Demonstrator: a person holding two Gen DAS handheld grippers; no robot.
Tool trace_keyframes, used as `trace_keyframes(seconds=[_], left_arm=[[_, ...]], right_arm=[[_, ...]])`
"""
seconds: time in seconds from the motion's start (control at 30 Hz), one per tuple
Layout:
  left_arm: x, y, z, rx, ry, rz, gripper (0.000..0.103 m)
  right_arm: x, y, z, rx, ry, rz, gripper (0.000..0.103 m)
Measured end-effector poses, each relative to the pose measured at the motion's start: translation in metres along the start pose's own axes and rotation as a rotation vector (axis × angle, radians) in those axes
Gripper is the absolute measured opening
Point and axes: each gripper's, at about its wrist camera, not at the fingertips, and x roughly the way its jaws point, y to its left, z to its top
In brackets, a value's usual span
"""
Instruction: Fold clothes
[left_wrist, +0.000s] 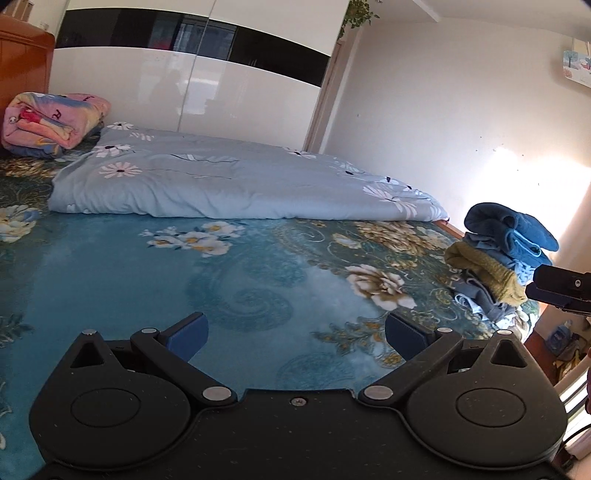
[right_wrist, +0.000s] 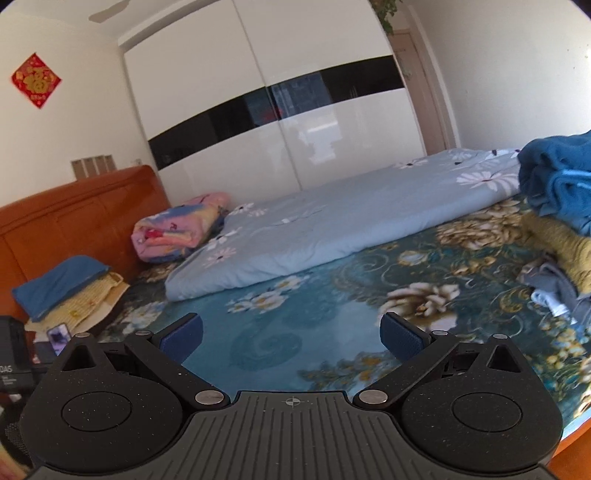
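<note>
My left gripper (left_wrist: 295, 338) and right gripper (right_wrist: 291, 336) hang wide apart, empty, over the bedspread (left_wrist: 122, 269). The clothes pile (left_wrist: 498, 258) sits far right; I'd lift only the top blue garment (right_wrist: 557, 177).

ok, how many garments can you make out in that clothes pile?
3, maybe more hidden underneath: a blue fleece on top, an olive knit below it toward the bed's middle, and a grey piece at the bottom. Some light blue fabric also peeks out.
</note>
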Motion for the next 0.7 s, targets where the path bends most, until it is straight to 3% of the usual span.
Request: trace_keyframes(seconds=[0.2,0.37,0.57,0.7], left_arm=[[-0.024,0.03,-0.024,0.046,-0.051,0.157,0.101],[-0.038,0.044,-0.043,0.083,-0.082,0.269,0.101],[-0.041,0.041,-0.06,0.166,-0.087,0.413,0.102],[-0.039,0.035,-0.068,0.198,-0.081,0.422,0.102]], right_arm=[[0.034,0.05,-0.032,-0.025,0.094,0.093,0.103],[0.059,0.079,-0.064,-0.039,0.155,0.102,0.103],[0.088,0.094,-0.104,-0.001,0.249,0.013,0.103],[0.094,0.104,-0.123,-0.031,0.264,-0.01,0.103]])
